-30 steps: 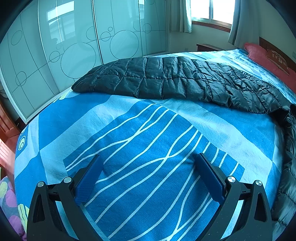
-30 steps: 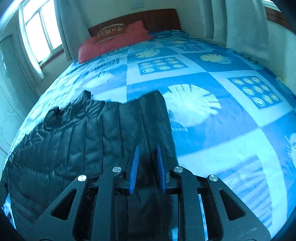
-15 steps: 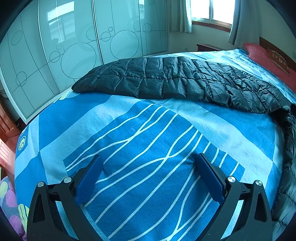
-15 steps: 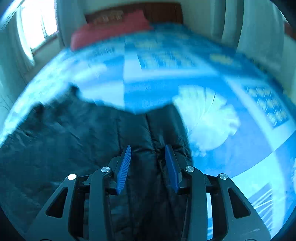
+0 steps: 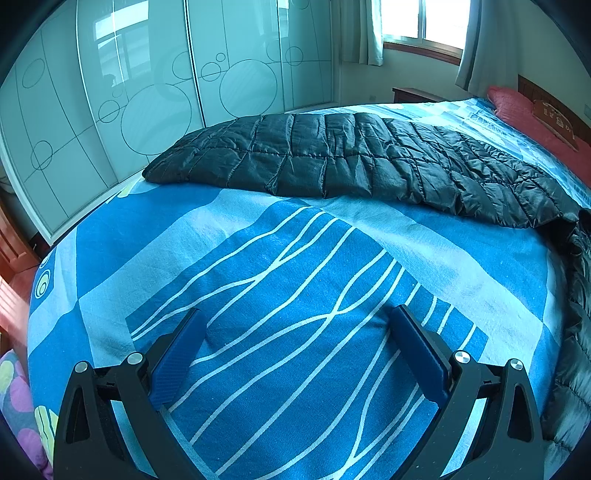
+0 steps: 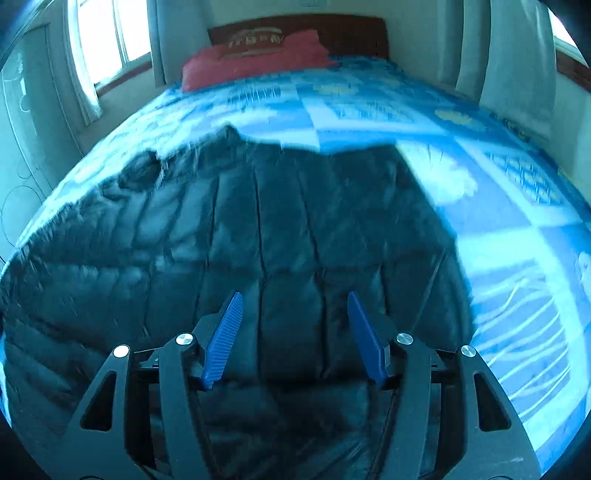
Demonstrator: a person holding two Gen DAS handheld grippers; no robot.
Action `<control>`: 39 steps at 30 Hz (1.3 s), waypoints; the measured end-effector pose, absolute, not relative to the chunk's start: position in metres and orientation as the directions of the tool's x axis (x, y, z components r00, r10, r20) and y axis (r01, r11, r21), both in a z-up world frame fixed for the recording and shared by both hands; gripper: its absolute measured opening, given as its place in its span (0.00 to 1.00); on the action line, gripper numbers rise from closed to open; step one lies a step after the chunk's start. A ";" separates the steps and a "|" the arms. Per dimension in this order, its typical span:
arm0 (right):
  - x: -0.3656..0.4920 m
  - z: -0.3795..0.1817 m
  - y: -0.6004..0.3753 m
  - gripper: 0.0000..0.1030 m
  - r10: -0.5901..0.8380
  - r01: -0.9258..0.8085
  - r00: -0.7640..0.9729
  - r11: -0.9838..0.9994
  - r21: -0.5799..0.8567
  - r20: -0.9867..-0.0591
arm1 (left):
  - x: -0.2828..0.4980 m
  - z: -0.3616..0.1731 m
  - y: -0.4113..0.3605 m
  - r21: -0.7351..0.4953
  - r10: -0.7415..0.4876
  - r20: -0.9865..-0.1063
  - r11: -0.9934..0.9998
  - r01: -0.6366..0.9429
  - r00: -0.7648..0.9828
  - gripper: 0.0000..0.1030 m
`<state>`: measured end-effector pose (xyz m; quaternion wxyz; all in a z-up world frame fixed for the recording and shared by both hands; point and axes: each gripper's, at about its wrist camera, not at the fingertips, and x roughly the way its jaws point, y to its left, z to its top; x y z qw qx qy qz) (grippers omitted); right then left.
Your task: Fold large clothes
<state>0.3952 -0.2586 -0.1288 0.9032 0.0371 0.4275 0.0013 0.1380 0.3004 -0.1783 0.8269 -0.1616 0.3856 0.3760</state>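
A black quilted puffer jacket (image 5: 351,162) lies spread on the blue patterned bed sheet (image 5: 295,280). In the left wrist view it stretches across the far side and runs down the right edge. My left gripper (image 5: 299,332) is open and empty, low over bare sheet, well short of the jacket. In the right wrist view the jacket (image 6: 258,229) fills the lower left. My right gripper (image 6: 295,325) is open just above its dark fabric, holding nothing. This view is motion-blurred.
A red pillow (image 6: 255,59) and wooden headboard (image 6: 332,29) are at the bed's far end. Sliding glass wardrobe doors (image 5: 147,85) stand beyond the bed in the left view. Curtains (image 6: 506,48) and windows line the walls. A nightstand (image 5: 413,94) sits by the window.
My right gripper opened, letting go of the jacket fabric, and pulled back over the jacket. My left gripper stayed still and open.
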 end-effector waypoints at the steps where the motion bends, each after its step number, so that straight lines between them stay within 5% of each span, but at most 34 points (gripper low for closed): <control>1: 0.396 -0.133 -0.257 0.58 0.022 0.026 0.639 0.998 0.050 -0.768 | 0.138 -0.178 0.300 0.022 0.496 -0.760 0.665 -0.746 0.420 0.96; 15: 0.392 -0.147 -0.257 0.61 0.031 0.019 0.669 0.998 0.060 -0.743 | 0.136 -0.171 0.312 -0.050 0.406 -0.808 0.675 -0.736 0.427 0.96; 21: 0.390 -0.146 -0.256 0.61 0.028 0.018 0.675 0.998 0.054 -0.737 | 0.117 -0.161 0.353 -0.311 0.285 -0.750 0.644 -0.699 0.597 0.96; 32: 0.389 -0.146 -0.255 0.61 0.019 0.016 0.677 0.999 0.040 -0.736 | 0.119 -0.160 0.468 -0.530 0.323 -0.627 0.489 -0.692 0.709 0.95; 34: 0.389 -0.146 -0.255 0.61 0.018 0.016 0.677 0.999 0.039 -0.735 | 0.119 -0.158 0.477 -0.540 0.341 -0.628 0.456 -0.708 0.699 0.86; 35: 0.389 -0.146 -0.254 0.61 0.016 0.016 0.677 0.999 0.036 -0.735 | 0.119 -0.157 0.480 -0.521 0.369 -0.649 0.422 -0.742 0.665 0.63; 36: 0.389 -0.146 -0.255 0.61 0.016 0.015 0.677 0.999 0.036 -0.735 | 0.116 -0.158 0.482 -0.515 0.386 -0.664 0.385 -0.766 0.641 0.52; 39: 0.389 -0.146 -0.254 0.61 0.013 0.016 0.678 0.999 0.032 -0.735 | 0.111 -0.155 0.483 -0.522 0.412 -0.661 0.348 -0.779 0.627 0.31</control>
